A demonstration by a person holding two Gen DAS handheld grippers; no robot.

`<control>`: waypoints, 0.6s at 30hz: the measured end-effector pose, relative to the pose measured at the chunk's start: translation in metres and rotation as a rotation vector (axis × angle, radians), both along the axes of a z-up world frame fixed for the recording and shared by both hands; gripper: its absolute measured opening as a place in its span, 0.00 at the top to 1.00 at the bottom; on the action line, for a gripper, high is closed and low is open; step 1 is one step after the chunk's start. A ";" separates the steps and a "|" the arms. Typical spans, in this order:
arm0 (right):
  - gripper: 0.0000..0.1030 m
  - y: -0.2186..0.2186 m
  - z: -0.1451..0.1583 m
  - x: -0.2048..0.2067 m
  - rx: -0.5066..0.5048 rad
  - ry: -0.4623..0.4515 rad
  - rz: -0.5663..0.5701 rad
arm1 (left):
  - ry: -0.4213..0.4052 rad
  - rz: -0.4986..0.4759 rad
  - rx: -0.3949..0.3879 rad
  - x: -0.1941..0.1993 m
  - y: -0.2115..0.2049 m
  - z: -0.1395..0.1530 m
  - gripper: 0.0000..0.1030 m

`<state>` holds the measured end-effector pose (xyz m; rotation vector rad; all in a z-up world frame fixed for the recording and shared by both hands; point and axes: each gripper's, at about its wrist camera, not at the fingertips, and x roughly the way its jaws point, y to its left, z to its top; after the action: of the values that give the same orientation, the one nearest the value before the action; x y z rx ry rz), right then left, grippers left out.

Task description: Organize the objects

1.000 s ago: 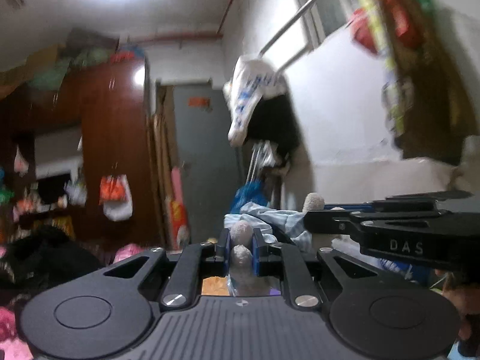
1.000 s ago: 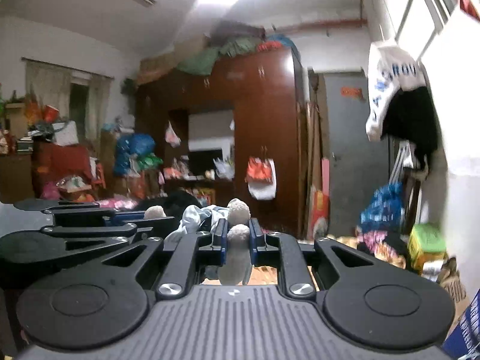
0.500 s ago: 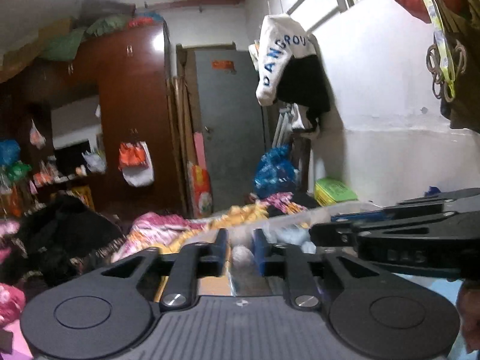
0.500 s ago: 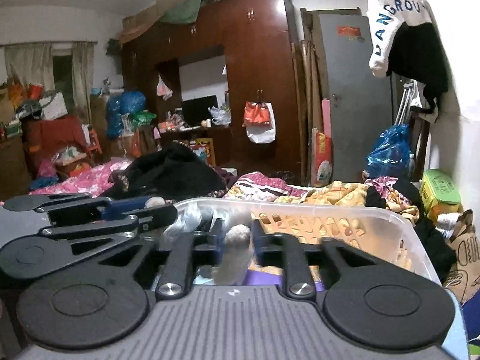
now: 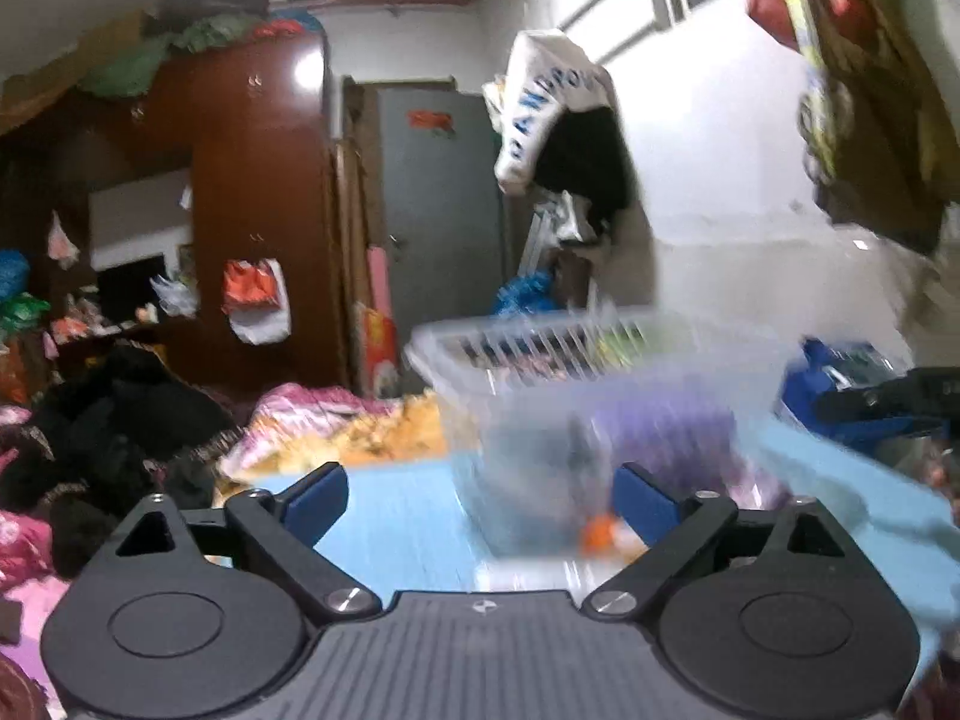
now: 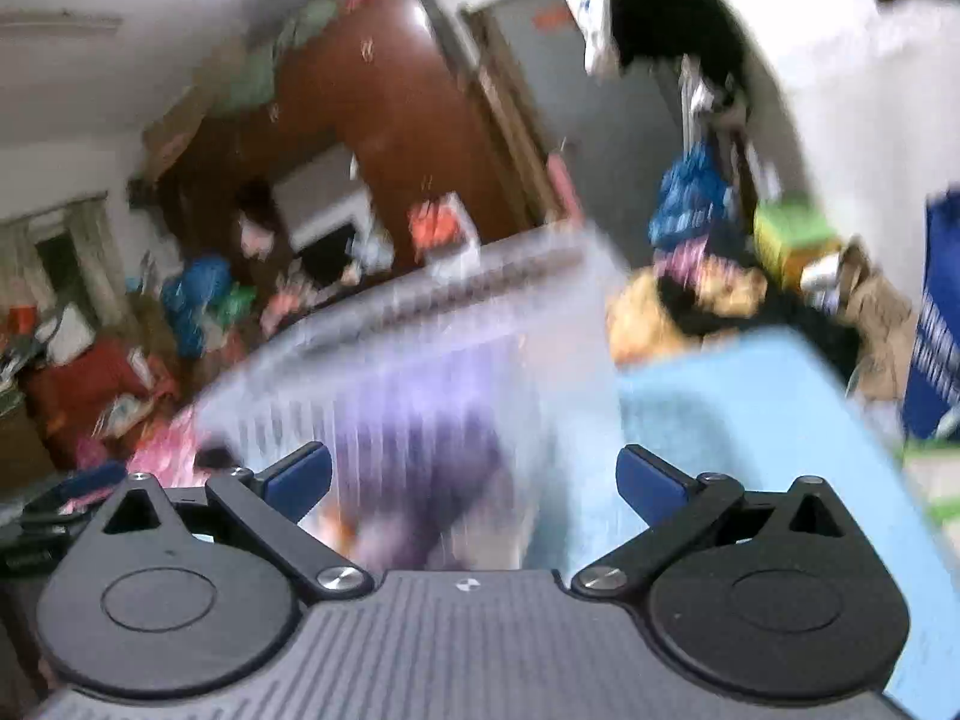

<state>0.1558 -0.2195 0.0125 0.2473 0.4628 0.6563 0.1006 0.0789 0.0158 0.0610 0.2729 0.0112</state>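
Note:
A translucent plastic basket (image 5: 540, 333) stands on a light blue surface (image 5: 390, 516), just ahead of both grippers. Through its wall show a purple thing (image 5: 678, 438) and a small orange thing (image 5: 600, 531). My left gripper (image 5: 480, 492) is low in front of the basket, its jaws opening wide with nothing held between the blue pads. In the blurred, tilted right wrist view the basket (image 6: 420, 348) fills the middle, with the purple thing (image 6: 420, 456) inside. My right gripper (image 6: 474, 468) faces it, jaws opening, nothing gripped. It also shows at the left view's right edge (image 5: 888, 402).
A heap of dark and pink clothes (image 5: 120, 420) lies on the bed to the left. Behind stand a brown wardrobe (image 5: 252, 210) and a grey door (image 5: 438, 210). Clothes hang from a rail (image 5: 558, 120) by the white wall. A brown paper bag (image 6: 870, 300) sits right of the blue surface (image 6: 750, 420).
Both grippers were shut on a pale cloth thing with white pompoms. Both have sunk to the basket and opened wide, and the cloth thing has left the jaws. The right view has tilted.

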 end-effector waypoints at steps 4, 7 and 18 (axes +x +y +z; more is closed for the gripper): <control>0.00 0.015 -0.016 0.019 -0.120 0.046 0.009 | 0.064 -0.017 -0.004 0.008 0.000 -0.018 0.03; 0.00 0.023 -0.014 0.027 -0.136 0.054 0.012 | 0.100 -0.010 -0.044 0.016 0.001 -0.025 0.03; 0.40 0.028 -0.025 0.042 -0.198 0.122 0.045 | 0.157 -0.001 -0.025 0.029 -0.008 -0.034 0.13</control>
<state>0.1982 -0.1911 -0.0121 0.0901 0.6482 0.6367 0.1294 0.0705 -0.0187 0.0374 0.4297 0.0017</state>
